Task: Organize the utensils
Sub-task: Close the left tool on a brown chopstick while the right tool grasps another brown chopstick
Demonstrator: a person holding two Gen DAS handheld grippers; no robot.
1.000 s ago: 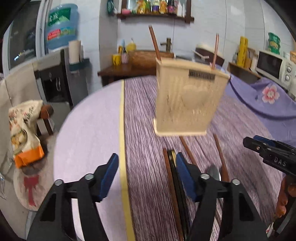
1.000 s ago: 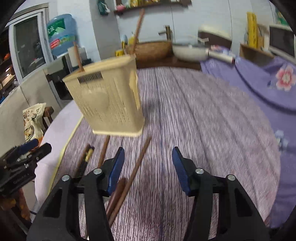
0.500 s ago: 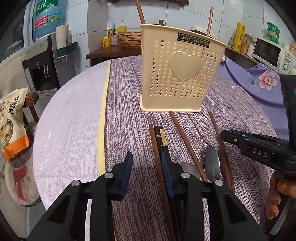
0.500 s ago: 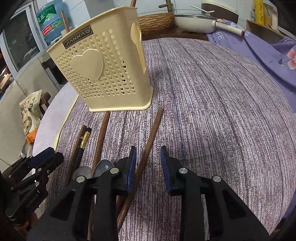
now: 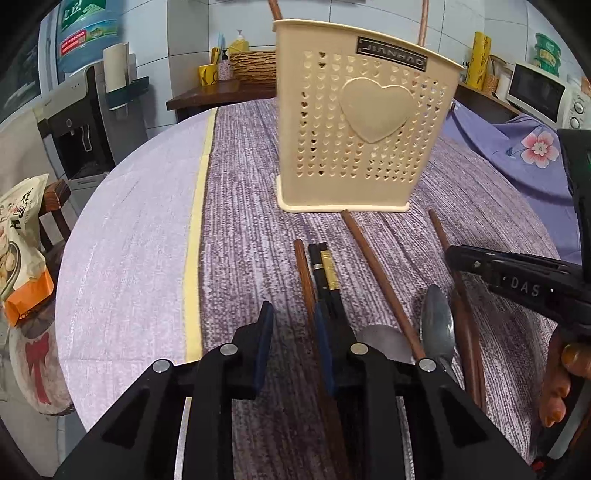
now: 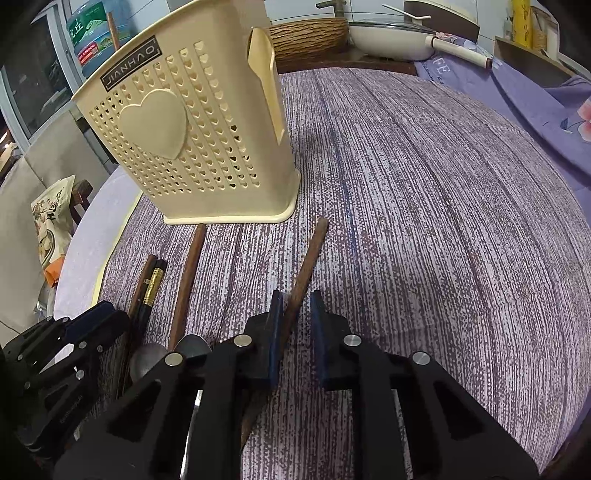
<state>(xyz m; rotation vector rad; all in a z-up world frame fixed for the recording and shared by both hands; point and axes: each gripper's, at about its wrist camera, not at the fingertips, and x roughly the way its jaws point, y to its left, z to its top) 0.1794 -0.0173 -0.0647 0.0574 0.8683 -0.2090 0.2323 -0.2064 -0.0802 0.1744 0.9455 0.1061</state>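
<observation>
A cream holder with a heart on its front stands on the purple striped tablecloth, and two brown chopsticks stick up out of it. In front of it lie several chopsticks and two spoons. My left gripper is low over the cloth, its jaws closing. A brown chopstick runs between them beside the right pad, with a gap to the other pad. The jaws of my right gripper are closing around another brown chopstick, which lies against the left pad and apart from the right one.
Black chopsticks with gold bands lie just right of the left gripper. A snack bag and a water dispenser stand off the table's left edge. A pan, a wicker basket and a microwave are behind.
Both grippers have come down toward the utensils in front of the holder. Both pairs of jaws have narrowed, each now around a brown chopstick.
</observation>
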